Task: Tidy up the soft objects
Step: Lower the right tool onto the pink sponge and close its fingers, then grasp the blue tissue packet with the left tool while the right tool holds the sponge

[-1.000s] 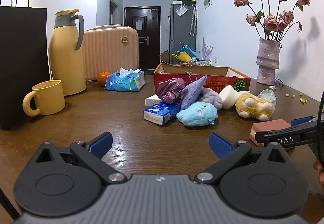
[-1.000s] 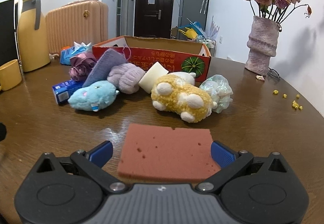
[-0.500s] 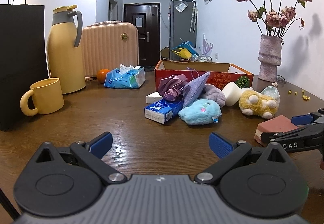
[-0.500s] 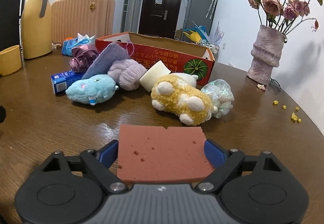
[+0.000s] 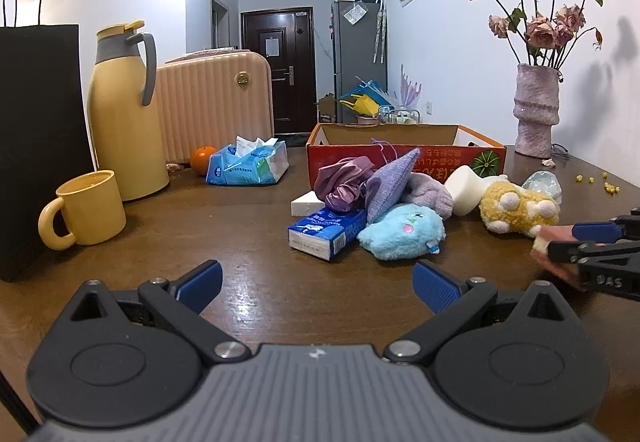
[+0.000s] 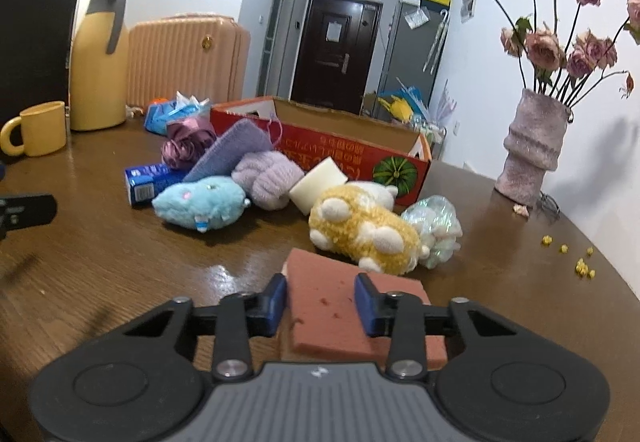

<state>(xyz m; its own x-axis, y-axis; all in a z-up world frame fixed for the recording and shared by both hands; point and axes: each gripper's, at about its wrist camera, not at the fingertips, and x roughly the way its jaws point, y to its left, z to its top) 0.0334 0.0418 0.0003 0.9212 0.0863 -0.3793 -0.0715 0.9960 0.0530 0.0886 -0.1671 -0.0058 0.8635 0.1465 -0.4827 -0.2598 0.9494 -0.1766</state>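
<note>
My right gripper [image 6: 321, 304] is shut on a pink sponge [image 6: 328, 290] and squeezes its near end just above the brown table. In the left wrist view the right gripper [image 5: 576, 242] and the pink sponge [image 5: 554, 231] show at the right edge. My left gripper [image 5: 316, 284] is open and empty over bare table. A pile of soft things lies in front of a red cardboard box [image 6: 332, 152]: a blue plush [image 6: 200, 206], a yellow plush [image 6: 364, 234], a lilac plush [image 6: 268, 178], a purple cloth [image 6: 232, 150], a satin scrunchie [image 6: 186, 144], a cream sponge [image 6: 318, 188].
A blue tissue pack [image 5: 324, 232] lies by the pile. A yellow mug [image 5: 86, 212], yellow thermos [image 5: 124, 114], black bag [image 5: 36, 142], tissue packet [image 5: 248, 164] and orange [image 5: 202, 160] stand at left. A vase of dried roses [image 6: 530, 150] stands at right.
My right gripper has closed onto the pink sponge, which is now squeezed and tilted. The left gripper has stayed open and shifted only slightly.
</note>
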